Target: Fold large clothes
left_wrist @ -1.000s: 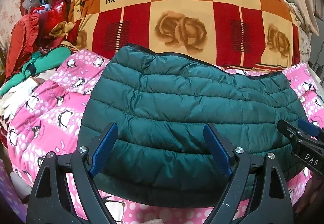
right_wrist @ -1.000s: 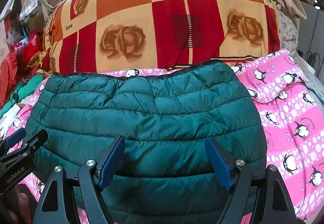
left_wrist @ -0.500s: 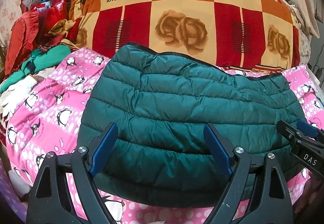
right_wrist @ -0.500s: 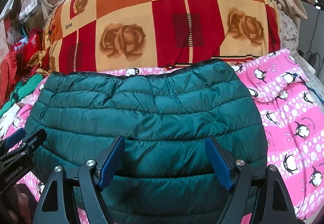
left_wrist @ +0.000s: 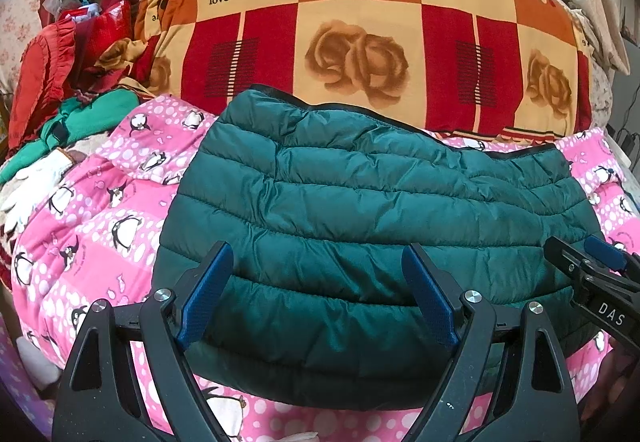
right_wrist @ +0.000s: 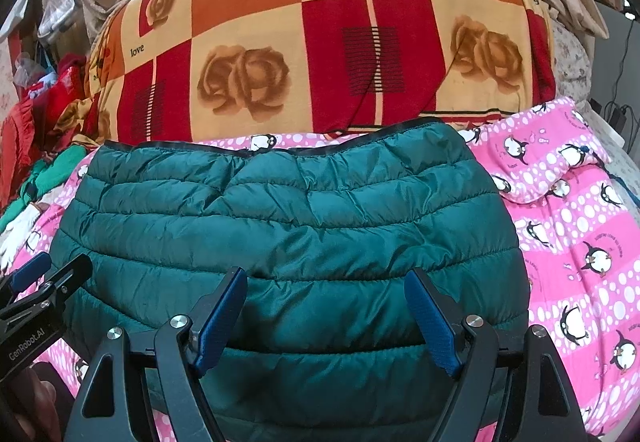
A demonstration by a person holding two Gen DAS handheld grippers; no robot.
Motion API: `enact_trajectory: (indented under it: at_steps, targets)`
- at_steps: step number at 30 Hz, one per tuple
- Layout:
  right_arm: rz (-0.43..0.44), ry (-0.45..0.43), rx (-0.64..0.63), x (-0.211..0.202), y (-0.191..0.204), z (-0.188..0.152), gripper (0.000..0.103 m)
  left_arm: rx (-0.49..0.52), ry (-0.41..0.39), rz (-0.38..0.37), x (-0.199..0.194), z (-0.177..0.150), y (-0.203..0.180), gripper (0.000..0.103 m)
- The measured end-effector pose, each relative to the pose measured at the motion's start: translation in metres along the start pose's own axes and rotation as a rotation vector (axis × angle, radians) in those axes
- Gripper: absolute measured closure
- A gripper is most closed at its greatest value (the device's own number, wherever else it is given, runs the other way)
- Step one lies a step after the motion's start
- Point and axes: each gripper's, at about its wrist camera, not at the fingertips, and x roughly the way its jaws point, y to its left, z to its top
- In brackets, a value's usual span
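A dark green quilted puffer jacket [left_wrist: 372, 210] lies folded into a wide block on the pink penguin bedspread [left_wrist: 92, 210]; it also shows in the right wrist view [right_wrist: 288, 226]. My left gripper [left_wrist: 316, 290] is open and empty, hovering over the jacket's near left part. My right gripper [right_wrist: 326, 314] is open and empty over the jacket's near middle. The right gripper shows at the right edge of the left wrist view [left_wrist: 592, 274], and the left gripper at the left edge of the right wrist view [right_wrist: 44, 282].
A big rolled quilt with red, orange and rose squares [left_wrist: 360, 30] lies behind the jacket. A pile of red and green clothes [left_wrist: 68, 82] sits at the far left. The pink bedspread [right_wrist: 580, 242] extends to the right of the jacket.
Both grippers have drifted back and up a little; the jacket lies as it did. Both stay open.
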Motion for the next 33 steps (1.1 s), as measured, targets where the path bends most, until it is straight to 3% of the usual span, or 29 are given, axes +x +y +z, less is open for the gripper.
enact_trajectory:
  at_steps: [25,33]
  targets:
    - [0.002,0.01,-0.001,0.0032,0.0009,0.0005,0.024,-0.018,0.019,-0.02,0.0043,0.001,0.0005,0.016]
    - [0.003,0.012,-0.002,0.0046,0.0013,0.0,0.024,-0.013,-0.006,-0.031,0.0021,0.0,0.0006,0.016]
